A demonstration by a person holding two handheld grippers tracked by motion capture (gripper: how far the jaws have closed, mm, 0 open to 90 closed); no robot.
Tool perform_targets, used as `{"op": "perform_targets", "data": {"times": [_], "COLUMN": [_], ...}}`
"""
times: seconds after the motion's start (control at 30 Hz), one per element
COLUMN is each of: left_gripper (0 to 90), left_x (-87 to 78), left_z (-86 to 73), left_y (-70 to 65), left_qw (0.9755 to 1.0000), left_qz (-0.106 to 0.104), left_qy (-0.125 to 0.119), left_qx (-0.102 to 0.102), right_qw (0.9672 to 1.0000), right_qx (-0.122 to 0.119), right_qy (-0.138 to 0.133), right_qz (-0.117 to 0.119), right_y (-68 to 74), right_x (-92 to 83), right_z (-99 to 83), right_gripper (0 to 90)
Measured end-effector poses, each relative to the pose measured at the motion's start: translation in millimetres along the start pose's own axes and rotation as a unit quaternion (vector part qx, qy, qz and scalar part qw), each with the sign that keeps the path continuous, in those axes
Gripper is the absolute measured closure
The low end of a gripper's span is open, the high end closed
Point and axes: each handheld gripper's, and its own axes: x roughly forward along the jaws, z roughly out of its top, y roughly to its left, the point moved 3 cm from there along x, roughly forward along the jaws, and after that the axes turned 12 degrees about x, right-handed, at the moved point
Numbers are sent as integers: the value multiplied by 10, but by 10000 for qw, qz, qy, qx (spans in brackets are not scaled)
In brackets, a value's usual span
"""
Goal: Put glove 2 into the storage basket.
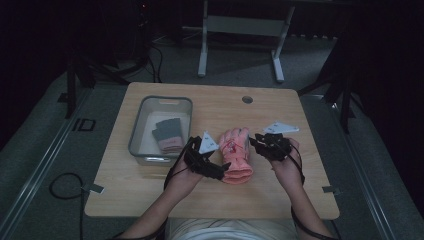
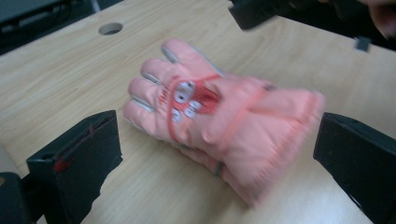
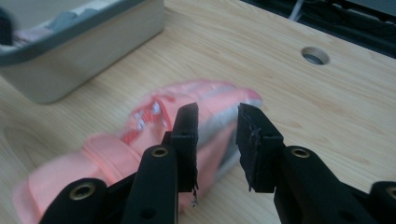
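glove: a pink glove (image 1: 236, 156) lies flat on the wooden table (image 1: 150, 180), near the middle, fingers pointing away from the person, cuff toward them; a red patch with pale dots sits on its back.
left gripper: the left gripper (image 2: 215, 154) has its jaws spread wide on either side of the glove's cuff end, pads clear of the fabric.
right gripper: the right gripper (image 3: 217, 135) sits just above the glove's finger end, jaws partly closed with a narrow gap and nothing pinched.
bin: a grey bin (image 1: 137, 131) stands left of the glove, holding a folded grey and pink glove (image 1: 168, 134).
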Motion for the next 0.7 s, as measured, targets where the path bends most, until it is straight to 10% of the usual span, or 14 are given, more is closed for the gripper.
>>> {"op": "perform_targets", "data": {"times": [0.3,0.47,0.7], "left_gripper": [27,38,49], "left_x": [238,415,753], "left_z": [79,105,39], "left_y": [158,236,269], "left_qw": [9992,9980,9942], "left_qz": [269,233,-196], "left_qy": [200,383,819], "left_qx": [-198,-449,-667], "right_qw": [9996,9959,9934], "right_qx": [-38,-185,320], "right_qy": [283,863,1102], "right_qz": [68,-178,-3], "right_y": [142,-10,-319], "right_x": [348,525,558], "right_z": [-7,-237,-337], "right_gripper": [645,571,444]}}
